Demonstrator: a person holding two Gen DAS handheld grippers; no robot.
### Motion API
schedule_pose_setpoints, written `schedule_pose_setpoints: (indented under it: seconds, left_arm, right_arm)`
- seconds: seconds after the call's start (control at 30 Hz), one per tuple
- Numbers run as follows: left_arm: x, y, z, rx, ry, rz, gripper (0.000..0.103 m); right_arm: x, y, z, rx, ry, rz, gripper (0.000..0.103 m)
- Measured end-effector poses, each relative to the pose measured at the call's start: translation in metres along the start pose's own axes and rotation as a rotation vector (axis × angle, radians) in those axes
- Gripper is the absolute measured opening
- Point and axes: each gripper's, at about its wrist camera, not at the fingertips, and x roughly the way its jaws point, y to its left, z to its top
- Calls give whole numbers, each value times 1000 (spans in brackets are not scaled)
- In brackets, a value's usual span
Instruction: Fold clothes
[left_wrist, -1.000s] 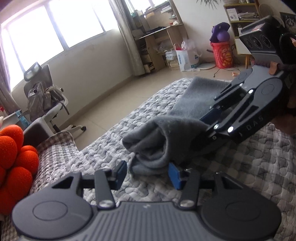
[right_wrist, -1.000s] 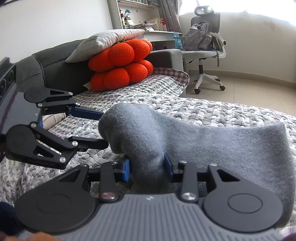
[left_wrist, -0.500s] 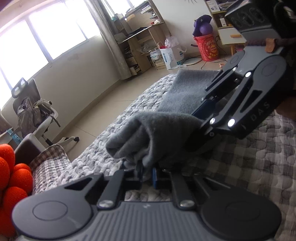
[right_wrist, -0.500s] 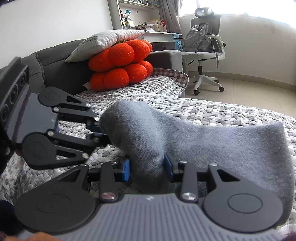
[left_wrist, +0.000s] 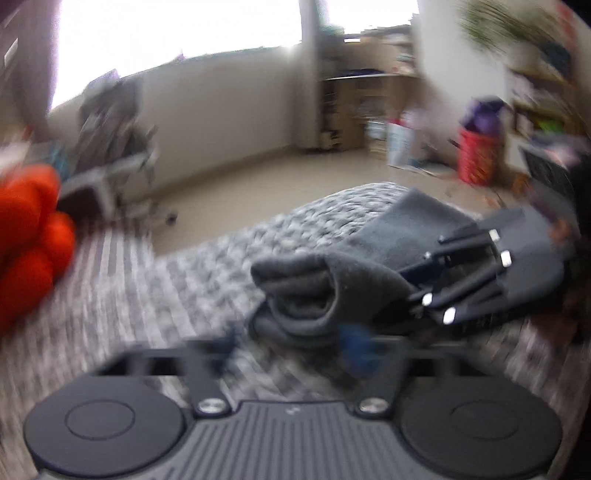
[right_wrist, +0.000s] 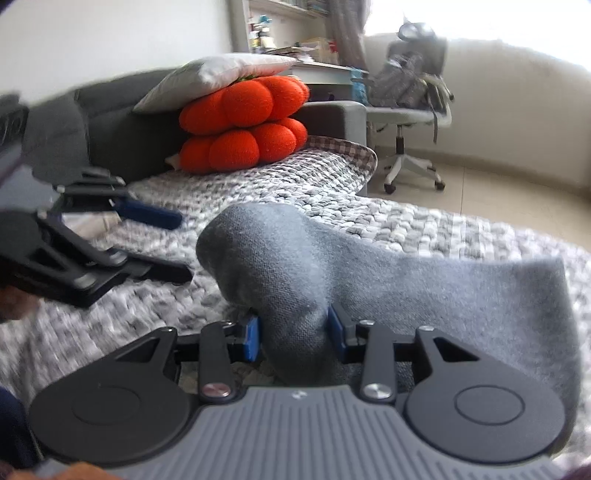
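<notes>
A grey knit garment (right_wrist: 424, 284) lies on the quilted cover (right_wrist: 424, 225), one end bunched into a raised fold (left_wrist: 314, 291). My right gripper (right_wrist: 293, 334) is shut on that bunched part with its blue pads pressing both sides, and its jaws are opening slightly. My left gripper (left_wrist: 291, 343) is blurred, and its jaws are opening wide. The fold's end lies just ahead of its fingertips and nothing presses on it. In the right wrist view the left gripper (right_wrist: 181, 245) stands open just left of the fold. In the left wrist view the right gripper (left_wrist: 424, 288) comes in from the right.
Orange round cushions (right_wrist: 243, 125) and a white pillow (right_wrist: 218, 74) sit against the grey sofa back (right_wrist: 110, 122). An office chair (right_wrist: 410, 110) with a bag stands on the floor beyond. Shelves and a red bin (left_wrist: 480, 155) stand at the far wall.
Half a second ago my left gripper was shut on the fold's end. It has let go, opened wide, rolled and drawn back a little. The right gripper has kept its grip.
</notes>
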Motion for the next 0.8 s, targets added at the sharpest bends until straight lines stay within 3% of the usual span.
schedule_pose_setpoints:
  seconds: [0.1,0.23,0.3,0.53,0.8]
  left_arm:
    - [-4,12,-1,-287,2,2,95]
    - [-1,35,-9,-682,11,-105,98]
    - [7,41,-16,-802,34,-134,99]
    - [46,36,-34,-1034,119,-237,99]
    - [84,22,-20,-1057,114,-251,99]
  right_arm:
    - [1,17,-5,-122,-1,-41,45]
    - [1,28,-13,-230,-10,-73,45]
    - [0,29,-16,-252,-15,-78,45]
    - [-1,29,-19,-282,-38,-94,40]
    - [-1,19,-13,-230,-38,-63,38]
